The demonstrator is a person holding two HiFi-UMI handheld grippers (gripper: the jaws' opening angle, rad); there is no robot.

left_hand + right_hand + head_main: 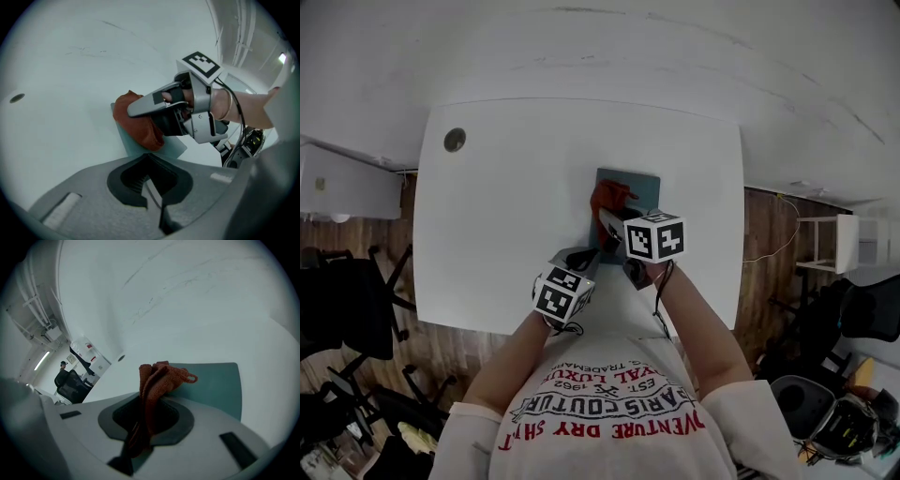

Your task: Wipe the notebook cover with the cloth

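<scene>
Soft even light, fisheye-warped edges, dark corners.

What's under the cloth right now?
The red cloth, pinched in the right claw, rests on the teal notebook cover, which lies flat on the white table. The patch of cover directly beneath the cloth is hidden.

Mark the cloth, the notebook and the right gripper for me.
cloth [157, 378], right gripper view, on the bunched fold ahead of the jaws.
notebook [215, 387], right gripper view, on the bare teal cover.
right gripper [135, 111], left gripper view, at its fingertips over the cloth.
</scene>
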